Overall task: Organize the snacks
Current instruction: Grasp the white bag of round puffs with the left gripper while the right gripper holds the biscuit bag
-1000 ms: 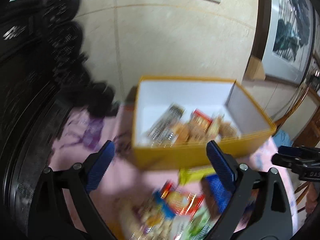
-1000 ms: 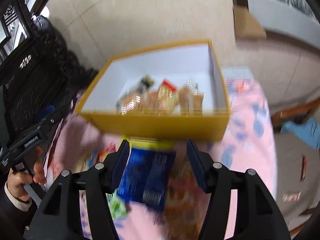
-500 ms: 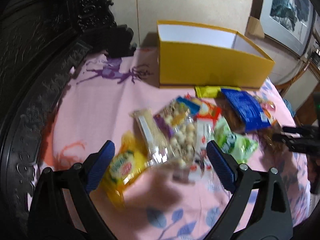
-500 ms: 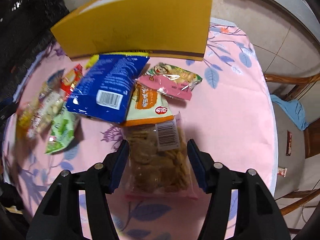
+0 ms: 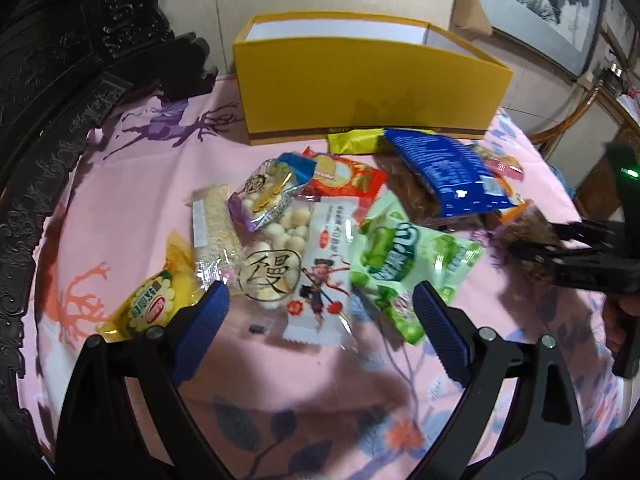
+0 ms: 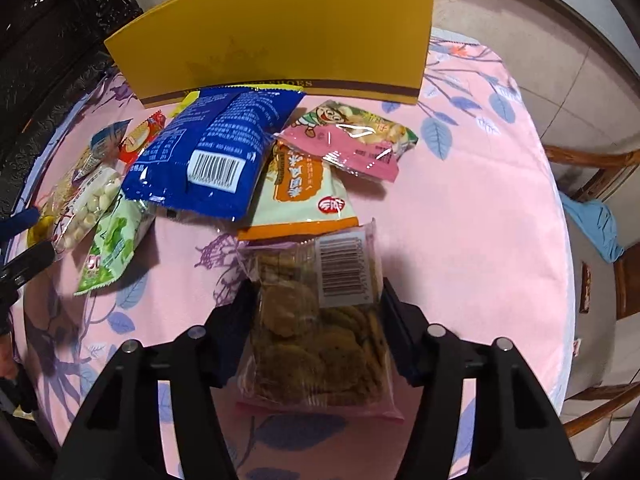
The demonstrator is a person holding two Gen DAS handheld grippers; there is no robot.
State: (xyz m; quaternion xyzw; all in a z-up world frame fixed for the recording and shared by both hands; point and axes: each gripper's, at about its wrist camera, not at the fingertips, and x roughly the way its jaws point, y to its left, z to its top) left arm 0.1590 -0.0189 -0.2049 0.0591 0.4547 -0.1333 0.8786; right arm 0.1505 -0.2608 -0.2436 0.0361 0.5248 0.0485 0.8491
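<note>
A yellow box [image 5: 360, 92] stands at the far side of the pink tablecloth; it also shows in the right wrist view [image 6: 280, 36]. Several snack packs lie in front of it. My left gripper [image 5: 320, 312] is open just above a white pack of small round biscuits [image 5: 304, 268], with a green candy pack [image 5: 408, 256] and a yellow corn pack [image 5: 152, 304] beside it. My right gripper [image 6: 316, 300] is open, its jaws straddling a clear bag of brown biscuits [image 6: 320, 332]. A blue bag [image 6: 216, 152] lies farther off.
An orange-and-white pack [image 6: 300, 196] and a pink pack [image 6: 352, 136] lie behind the biscuit bag. Dark carved furniture [image 5: 52, 80] runs along the left. Wooden chairs [image 6: 600, 184] stand off the table's right edge. Bare cloth [image 6: 472, 240] spreads to the right.
Both grippers pulled back from above the yellow box and dropped low over the loose packs. The right jaws now straddle the biscuit bag. Both stay open.
</note>
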